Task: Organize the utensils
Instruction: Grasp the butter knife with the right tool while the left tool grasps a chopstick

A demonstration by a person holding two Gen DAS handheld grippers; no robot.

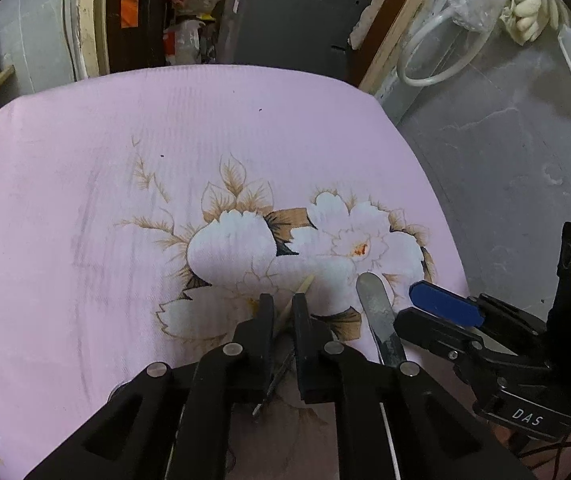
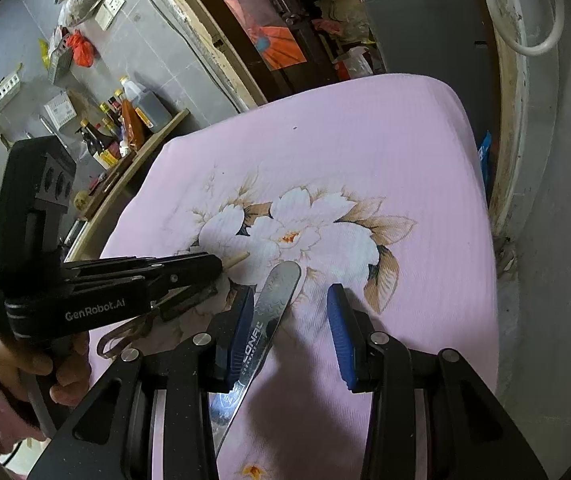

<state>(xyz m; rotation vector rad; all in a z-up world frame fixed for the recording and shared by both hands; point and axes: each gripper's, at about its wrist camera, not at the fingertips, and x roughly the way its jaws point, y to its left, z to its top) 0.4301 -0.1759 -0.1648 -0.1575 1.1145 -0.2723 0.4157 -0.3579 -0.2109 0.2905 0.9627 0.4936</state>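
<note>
A wooden chopstick lies on the pink flowered cloth. My left gripper is closed around the chopstick, whose tip pokes out past the fingers. A dark thin utensil lies under the left gripper. A steel utensil handle lies to its right; in the right wrist view the handle lies between my open right gripper's blue-padded fingers, closer to the left pad. The left gripper shows at the left there.
The cloth covers a small table with rounded corners. A shelf with sauce bottles stands at the left, a dark cabinet behind, a grey marble wall and white hose on the right.
</note>
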